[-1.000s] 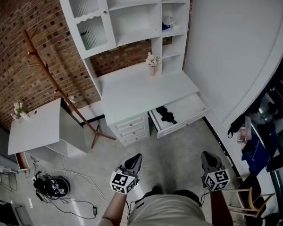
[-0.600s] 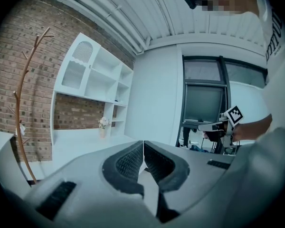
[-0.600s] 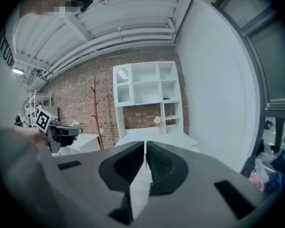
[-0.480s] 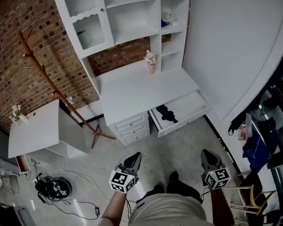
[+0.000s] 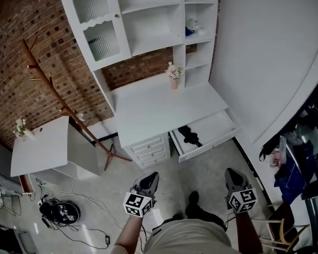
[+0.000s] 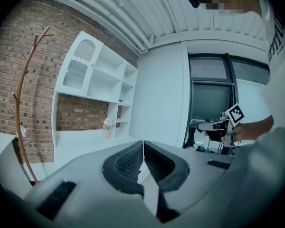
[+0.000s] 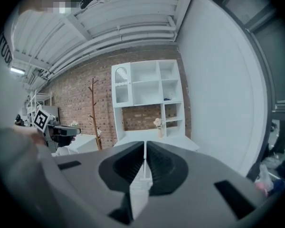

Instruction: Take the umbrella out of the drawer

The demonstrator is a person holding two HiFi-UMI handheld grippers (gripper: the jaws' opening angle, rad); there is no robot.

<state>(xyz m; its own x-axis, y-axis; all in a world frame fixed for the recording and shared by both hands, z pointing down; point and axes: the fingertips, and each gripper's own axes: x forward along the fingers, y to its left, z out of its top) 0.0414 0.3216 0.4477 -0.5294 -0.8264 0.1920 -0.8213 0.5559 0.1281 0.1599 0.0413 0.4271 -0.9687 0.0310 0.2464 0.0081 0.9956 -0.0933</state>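
Far left on my head view, a low white table [image 5: 40,147] stands by the brick wall [image 5: 21,52] with a small bunch of flowers [image 5: 21,127] at its back corner. A round black device [image 5: 59,211] lies among loose cables on the floor in front of it. Next along, a wooden coat rack [image 5: 58,97] stands between that table and the white desk [image 5: 159,107].

I see my left gripper [image 5: 150,177] held low over the floor and pointing toward the desk. Its own view shows the two ribbed pads pressed together with nothing between them.

Above the desk rises a white hutch [image 5: 148,15] with open shelves and a glass-fronted door at its left. A little vase of flowers [image 5: 174,73] sits on the desktop at the foot of the hutch. Under the desktop is a stack of small closed drawers [image 5: 148,148], and just right of them the wide drawer [image 5: 214,126] is pulled out. The umbrella [image 5: 190,135], black and folded, lies inside that drawer toward its left end, well apart from both grippers.

A dark shoe [image 5: 193,200] shows on the floor between the grippers. My right gripper [image 5: 232,173] is level with the left one, and its view shows its jaws closed tip to tip and empty. Dark clutter [image 5: 286,157] and a wooden chair [image 5: 273,226] sit at the far right, past the plain white wall.
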